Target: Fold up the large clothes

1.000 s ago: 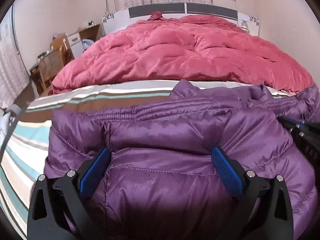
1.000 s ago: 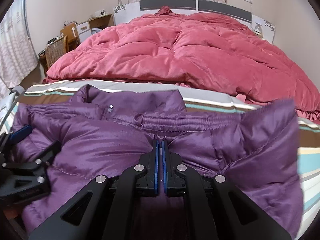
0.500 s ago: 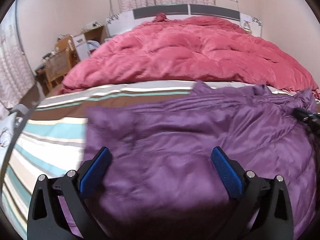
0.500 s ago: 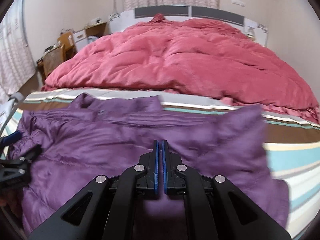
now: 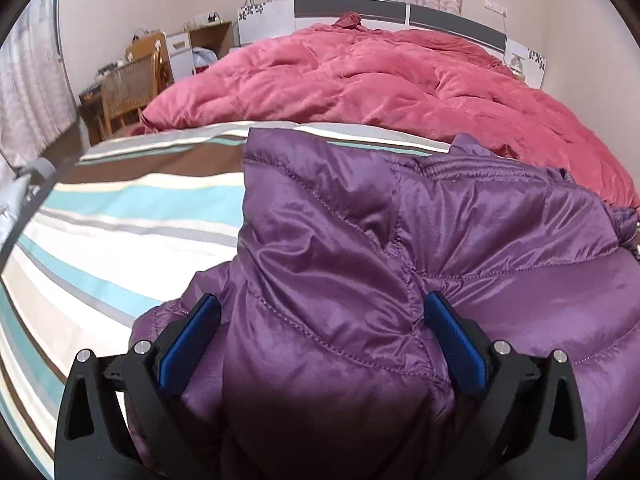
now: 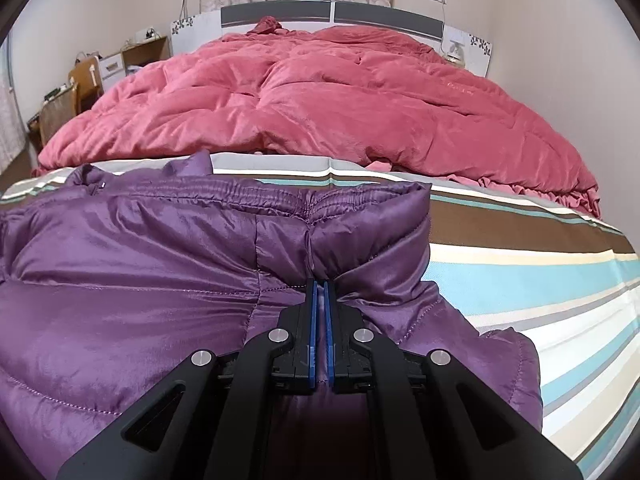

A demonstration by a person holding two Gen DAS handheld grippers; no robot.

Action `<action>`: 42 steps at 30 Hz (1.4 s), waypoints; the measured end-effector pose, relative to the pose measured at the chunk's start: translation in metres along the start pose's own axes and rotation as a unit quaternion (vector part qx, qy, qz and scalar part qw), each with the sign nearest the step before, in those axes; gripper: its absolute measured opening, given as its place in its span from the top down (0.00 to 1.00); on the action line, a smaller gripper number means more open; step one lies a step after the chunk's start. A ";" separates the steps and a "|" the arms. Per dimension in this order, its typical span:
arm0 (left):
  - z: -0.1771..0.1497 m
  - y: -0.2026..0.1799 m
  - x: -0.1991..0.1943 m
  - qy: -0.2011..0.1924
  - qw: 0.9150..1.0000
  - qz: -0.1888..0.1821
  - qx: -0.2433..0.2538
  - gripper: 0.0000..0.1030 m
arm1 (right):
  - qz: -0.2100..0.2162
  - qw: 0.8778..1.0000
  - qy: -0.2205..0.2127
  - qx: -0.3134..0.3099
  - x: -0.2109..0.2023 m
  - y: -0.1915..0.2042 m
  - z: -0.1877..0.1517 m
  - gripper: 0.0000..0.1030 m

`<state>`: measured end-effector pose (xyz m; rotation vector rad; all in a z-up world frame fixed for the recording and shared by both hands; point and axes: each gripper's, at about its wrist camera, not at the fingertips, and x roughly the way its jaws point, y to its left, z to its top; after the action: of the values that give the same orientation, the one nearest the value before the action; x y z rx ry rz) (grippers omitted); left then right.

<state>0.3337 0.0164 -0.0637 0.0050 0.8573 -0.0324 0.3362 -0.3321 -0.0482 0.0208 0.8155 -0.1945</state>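
Note:
A purple puffy jacket (image 5: 440,232) lies on the striped sheet (image 5: 120,216) at the foot of the bed. My left gripper (image 5: 320,312) sits low over the jacket's left side. Its blue pads (image 5: 192,332) stand wide apart, with a raised fold of the jacket bulging between them and touching the right one. In the right wrist view the jacket (image 6: 140,264) fills the lower left. My right gripper (image 6: 319,284) is shut on a pinch of its fabric just below the elastic hem (image 6: 280,194). Wrinkles radiate from the grip. Neither gripper shows in the other's view.
A rumpled red quilt (image 6: 320,96) covers the far half of the bed up to the headboard (image 6: 332,14). A wooden chair (image 5: 128,84) and a desk stand at the far left by the wall. Bare striped sheet (image 6: 520,280) lies right of the jacket.
Both sides of the jacket have been drawn inward and bunched up, baring more striped sheet on each side. The left gripper has left the right wrist view. Neither gripper's jaw spacing changed.

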 end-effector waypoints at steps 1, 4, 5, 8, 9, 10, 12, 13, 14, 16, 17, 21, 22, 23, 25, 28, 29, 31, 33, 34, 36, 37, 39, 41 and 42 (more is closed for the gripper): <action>-0.001 0.000 0.001 0.001 1.000 -0.002 -0.002 0.02 | 0.002 1.000 0.000 0.002 0.000 -0.001 0.000 0.97; -0.005 -0.002 -0.005 -0.004 1.000 0.005 -0.003 0.02 | 0.002 1.000 -0.002 0.003 0.001 -0.002 0.000 0.97; -0.008 -0.003 -0.011 -0.006 1.000 0.010 -0.003 0.02 | 0.001 1.000 -0.002 0.001 0.001 -0.002 0.000 0.97; -0.015 0.004 -0.028 -0.017 1.000 0.012 -0.008 0.02 | 0.000 1.000 -0.003 0.000 0.000 -0.001 0.000 0.97; -0.018 0.007 -0.034 -0.020 1.000 0.009 -0.013 0.02 | 0.001 1.000 -0.003 0.001 0.000 -0.001 0.000 0.97; -0.022 0.012 -0.040 -0.023 1.000 0.005 -0.020 0.02 | 0.002 1.000 -0.004 0.002 0.000 -0.001 0.000 0.97; -0.027 0.020 -0.048 -0.026 0.999 0.014 -0.030 0.02 | 0.002 1.000 -0.004 0.002 -0.001 0.000 -0.001 0.97; -0.029 0.022 -0.051 -0.027 0.999 0.024 -0.033 0.02 | 0.001 1.000 -0.004 0.002 -0.001 0.000 -0.001 0.97; -0.034 0.028 -0.055 -0.028 0.998 0.027 -0.041 0.02 | 0.000 1.000 -0.005 0.001 -0.002 0.000 -0.001 0.97; -0.039 0.036 -0.056 -0.026 0.998 0.017 -0.054 0.02 | -0.001 1.000 -0.005 0.000 -0.002 0.001 -0.001 0.97; -0.043 0.041 -0.055 -0.018 0.998 0.011 -0.063 0.02 | -0.001 1.000 -0.005 0.000 -0.002 0.001 -0.001 0.97; -0.050 0.049 -0.053 -0.001 0.995 -0.012 -0.095 0.02 | -0.006 1.000 -0.004 -0.008 -0.004 0.002 -0.001 0.97; -0.051 0.050 -0.052 0.005 0.995 -0.019 -0.100 0.02 | -0.007 1.000 -0.004 -0.013 -0.006 0.003 -0.001 0.97; -0.053 0.050 -0.051 0.009 0.994 -0.023 -0.102 0.02 | -0.007 1.000 -0.005 -0.016 -0.009 0.004 -0.002 0.97; -0.055 0.051 -0.047 0.023 0.993 -0.036 -0.107 0.02 | -0.002 1.000 -0.004 -0.022 -0.014 0.004 -0.003 0.97; -0.057 0.053 -0.042 0.035 0.991 -0.054 -0.119 0.02 | 0.010 1.000 -0.005 -0.027 -0.025 0.004 -0.005 0.97; -0.058 0.054 -0.042 0.037 0.990 -0.061 -0.124 0.02 | 0.011 0.999 -0.006 -0.030 -0.029 0.005 -0.006 0.97; -0.061 0.056 -0.041 0.040 0.987 -0.072 -0.137 0.02 | 0.019 0.999 -0.007 -0.034 -0.037 0.008 -0.010 0.97; -0.065 0.058 -0.039 0.046 0.983 -0.087 -0.155 0.02 | 0.027 0.999 -0.009 -0.036 -0.045 0.011 -0.013 0.97; -0.067 0.059 -0.039 0.046 0.982 -0.091 -0.160 0.02 | 0.032 0.999 -0.010 -0.039 -0.050 0.011 -0.016 0.97; -0.069 0.059 -0.039 0.044 0.981 -0.095 -0.162 0.02 | 0.046 0.998 -0.013 -0.032 -0.061 0.012 -0.022 0.97; -0.069 0.059 -0.040 0.045 0.981 -0.098 -0.161 0.02 | 0.052 0.998 -0.014 -0.028 -0.066 0.013 -0.024 0.97; -0.071 0.057 -0.042 0.046 0.980 -0.108 -0.159 0.02 | 0.073 0.997 -0.016 -0.018 -0.077 0.015 -0.030 0.97; -0.072 0.058 -0.043 0.046 0.978 -0.120 -0.162 0.02 | 0.095 0.995 -0.021 -0.013 -0.092 0.020 -0.038 0.97; -0.073 0.060 -0.044 0.048 0.977 -0.124 -0.165 0.02 | 0.113 0.993 -0.021 -0.008 -0.100 0.022 -0.044 0.97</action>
<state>0.2518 0.0784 -0.0792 -0.4162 0.9472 -0.1249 0.2416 -0.2895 -0.0069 0.0924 0.7665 0.0247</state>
